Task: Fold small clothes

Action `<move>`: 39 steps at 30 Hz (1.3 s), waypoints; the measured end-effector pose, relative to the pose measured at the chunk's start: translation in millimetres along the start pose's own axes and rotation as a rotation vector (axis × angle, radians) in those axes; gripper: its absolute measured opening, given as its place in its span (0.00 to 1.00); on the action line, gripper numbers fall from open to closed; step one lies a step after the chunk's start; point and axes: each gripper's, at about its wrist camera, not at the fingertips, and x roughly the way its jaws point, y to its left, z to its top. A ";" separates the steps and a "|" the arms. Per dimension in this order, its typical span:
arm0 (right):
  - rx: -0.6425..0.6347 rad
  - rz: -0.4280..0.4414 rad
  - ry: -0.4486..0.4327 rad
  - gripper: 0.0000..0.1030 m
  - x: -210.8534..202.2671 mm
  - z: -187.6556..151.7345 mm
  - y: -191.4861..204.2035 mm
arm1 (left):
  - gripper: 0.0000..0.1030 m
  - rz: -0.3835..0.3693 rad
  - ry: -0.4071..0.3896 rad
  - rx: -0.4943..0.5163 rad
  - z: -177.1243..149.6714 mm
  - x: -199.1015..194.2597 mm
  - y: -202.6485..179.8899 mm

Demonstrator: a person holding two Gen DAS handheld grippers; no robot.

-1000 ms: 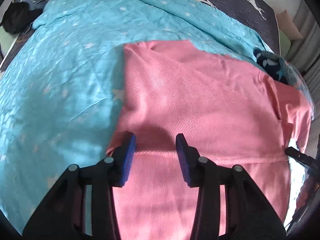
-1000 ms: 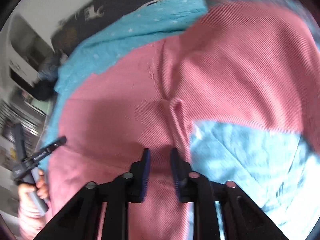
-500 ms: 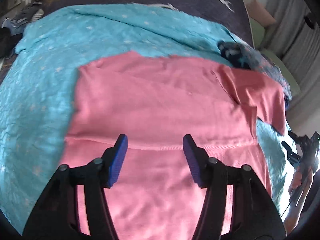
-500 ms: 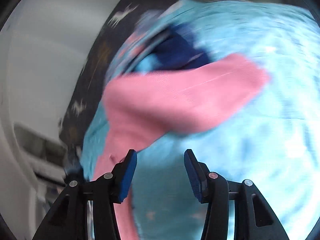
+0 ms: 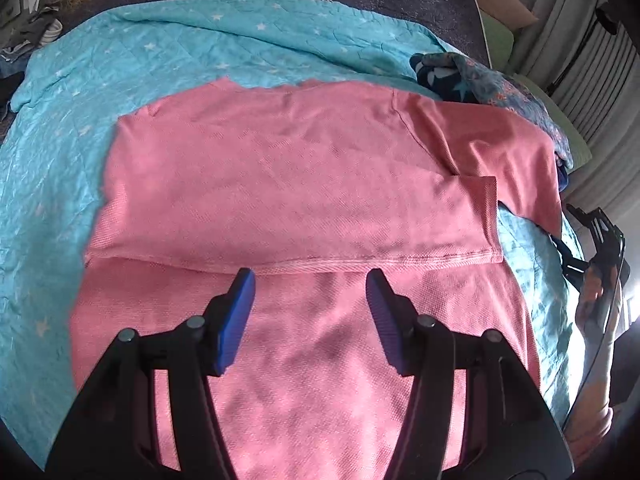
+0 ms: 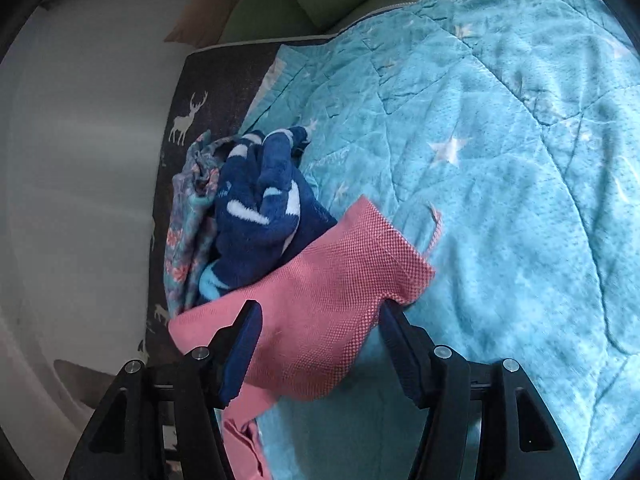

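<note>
I have the pink shirt (image 5: 304, 184) spread on the turquoise star quilt (image 5: 72, 128) that covers the bed. Its lower part is folded up over the body, and the hem runs left to right just beyond my left gripper (image 5: 310, 280). That gripper hangs over the near half of the shirt with its jaws wide apart, having just been opening, and nothing sits between the blue pads (image 5: 236, 316). One sleeve (image 5: 496, 148) lies out to the right, reaching toward a crumpled navy cloth (image 5: 440, 76) with pale marks.

My right gripper (image 6: 316, 312) is at that sleeve end (image 6: 320, 292). Its jaws have just been opening and stand wide, with the sleeve cloth lying between them. The right pad is partly hidden behind the cloth, so I cannot tell whether it touches; the left pad (image 6: 240, 344) looks just clear of it. The navy cloth (image 6: 264, 216) sits just beyond the sleeve, beside a flowered fabric (image 6: 188, 216) at the quilt's left edge, near a dark blanket with white deer (image 6: 188, 120)
</note>
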 end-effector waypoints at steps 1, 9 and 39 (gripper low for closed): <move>0.037 0.005 -0.028 0.58 0.6 1.3 -1.4 | 0.57 0.005 -0.003 -0.004 0.0 -0.4 2.7; 0.101 0.005 -0.063 0.04 -15.7 1.1 -12.2 | 0.57 0.016 0.016 -0.085 -2.1 14.2 26.4; -0.136 -0.054 0.022 0.39 -53.9 -60.6 36.9 | 0.62 -0.115 -0.008 -0.047 9.1 19.5 16.5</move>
